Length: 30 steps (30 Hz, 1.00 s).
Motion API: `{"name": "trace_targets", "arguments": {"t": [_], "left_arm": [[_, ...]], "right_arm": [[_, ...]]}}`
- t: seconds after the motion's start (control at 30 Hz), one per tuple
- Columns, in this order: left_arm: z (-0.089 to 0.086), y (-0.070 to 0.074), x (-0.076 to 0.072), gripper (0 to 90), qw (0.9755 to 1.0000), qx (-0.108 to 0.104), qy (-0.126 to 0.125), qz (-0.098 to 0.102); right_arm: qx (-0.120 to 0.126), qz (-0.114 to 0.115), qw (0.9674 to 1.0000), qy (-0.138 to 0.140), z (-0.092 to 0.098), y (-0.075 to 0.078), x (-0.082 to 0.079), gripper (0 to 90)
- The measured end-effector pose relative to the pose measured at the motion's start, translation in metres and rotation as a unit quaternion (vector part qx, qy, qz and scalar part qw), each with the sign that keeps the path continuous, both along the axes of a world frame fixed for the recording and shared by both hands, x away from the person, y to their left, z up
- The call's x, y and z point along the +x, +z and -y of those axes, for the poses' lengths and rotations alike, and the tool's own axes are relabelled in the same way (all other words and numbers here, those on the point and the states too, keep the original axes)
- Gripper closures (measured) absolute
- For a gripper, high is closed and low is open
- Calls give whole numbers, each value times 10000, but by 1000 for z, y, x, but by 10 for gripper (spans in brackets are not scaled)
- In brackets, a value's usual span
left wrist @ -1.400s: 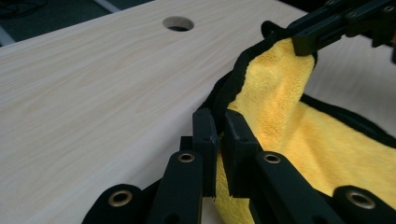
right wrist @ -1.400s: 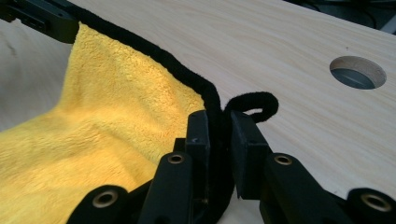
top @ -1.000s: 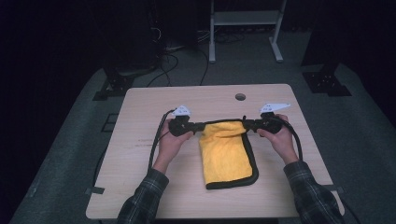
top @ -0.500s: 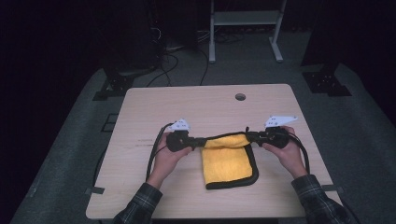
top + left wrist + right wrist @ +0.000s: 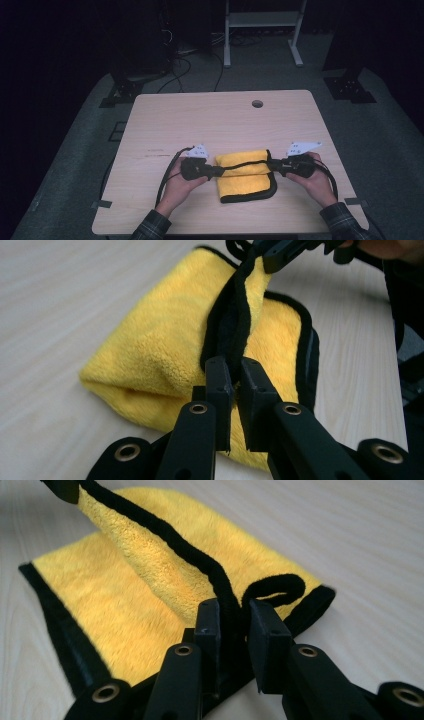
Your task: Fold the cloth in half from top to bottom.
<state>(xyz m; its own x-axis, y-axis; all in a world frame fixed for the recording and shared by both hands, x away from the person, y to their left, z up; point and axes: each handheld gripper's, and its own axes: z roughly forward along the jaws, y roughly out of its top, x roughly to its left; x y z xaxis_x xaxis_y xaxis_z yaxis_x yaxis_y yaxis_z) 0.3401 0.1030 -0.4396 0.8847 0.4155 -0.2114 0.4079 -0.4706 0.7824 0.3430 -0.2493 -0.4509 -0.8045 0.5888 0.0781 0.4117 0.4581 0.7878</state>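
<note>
A yellow cloth (image 5: 245,175) with a black hem lies on the wooden table (image 5: 215,120) near its front edge, partly folded over itself. My left gripper (image 5: 216,171) is shut on the cloth's (image 5: 170,345) black hem at its left corner. My right gripper (image 5: 272,164) is shut on the hem at the right corner. Between them the lifted hem runs taut above the lower layer of the cloth (image 5: 125,610). In the left gripper view the right gripper's jaws pinch the far end of the hem at top. Both jaw pairs stand close together around the black edge.
A round cable hole (image 5: 257,103) sits in the table's far side. Black cables (image 5: 167,172) trail from each gripper. On the floor beyond stand a white metal frame (image 5: 260,30) and dark stands with cables.
Both grippers have moved toward the table's front edge with the hem in them, folding the cloth's far half over the near half. The cloth now looks shorter front to back.
</note>
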Motion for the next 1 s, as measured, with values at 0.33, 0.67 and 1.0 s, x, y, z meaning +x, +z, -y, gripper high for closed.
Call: {"name": "trace_targets", "arguments": {"t": [0.33, 0.67, 1.0], "left_arm": [[-3, 0, -23, 828, 9996, 72, -252, -54], [-9, 3, -31, 569, 9995, -139, -271, -89], [-6, 5, -25, 544, 9999, -144, -43, 24]], "right_arm": [[24, 52, 9998, 196, 2, 5, -26, 750], [391, -3, 9986, 356, 18, 12, -49, 587], [645, 384, 9966, 336, 25, 38, -62, 627]]}}
